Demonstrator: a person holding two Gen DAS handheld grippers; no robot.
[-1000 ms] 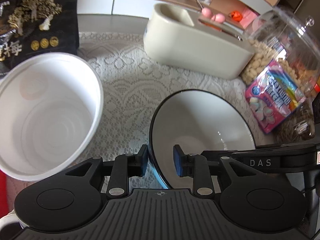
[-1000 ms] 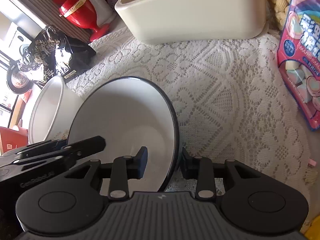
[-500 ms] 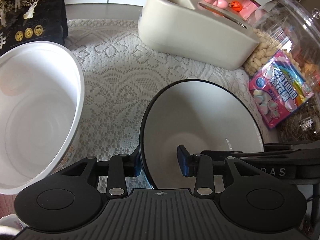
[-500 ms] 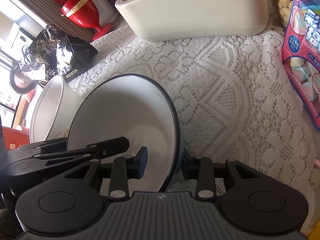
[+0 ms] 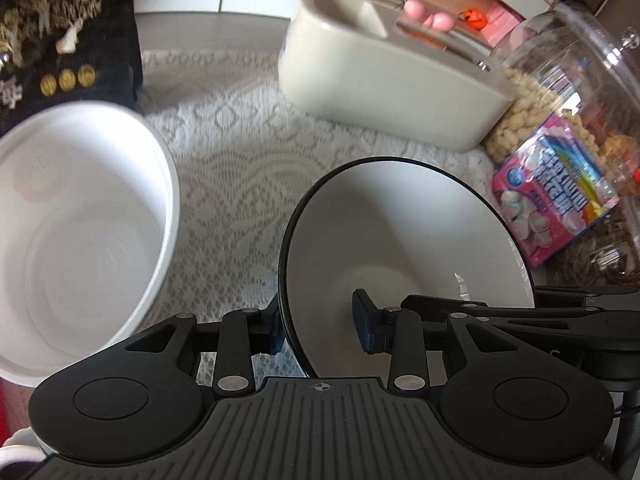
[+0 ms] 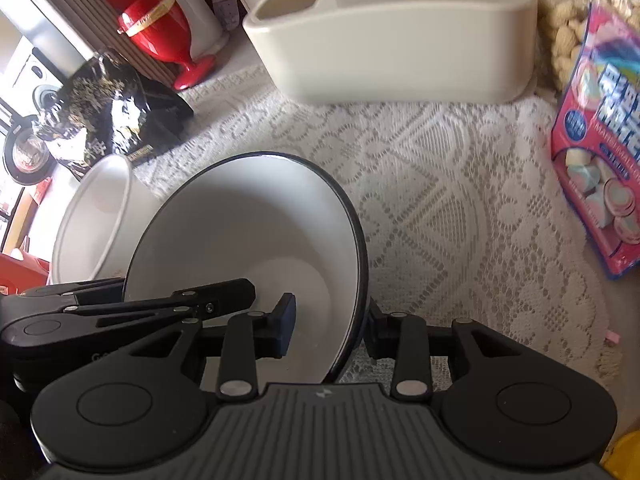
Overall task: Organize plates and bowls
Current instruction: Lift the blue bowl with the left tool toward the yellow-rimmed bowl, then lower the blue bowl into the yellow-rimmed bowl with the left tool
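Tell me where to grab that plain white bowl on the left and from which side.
Take the plain white bowl by its rim, one finger inside and one outside. Its wall is thin and steep and the mouth opens upward, so coming down from above onto the edge nearest the left hand-held gripper looks best. That gripper's jaws are closing with the black-rimmed bowl's rim between them, so free it first.

Both tilt steeply down at the black-rimmed bowl (image 5: 404,240): the right hand-held gripper (image 6: 330,326) clamps its right rim, while the left hand-held gripper (image 5: 320,330), closing, straddles its left rim.
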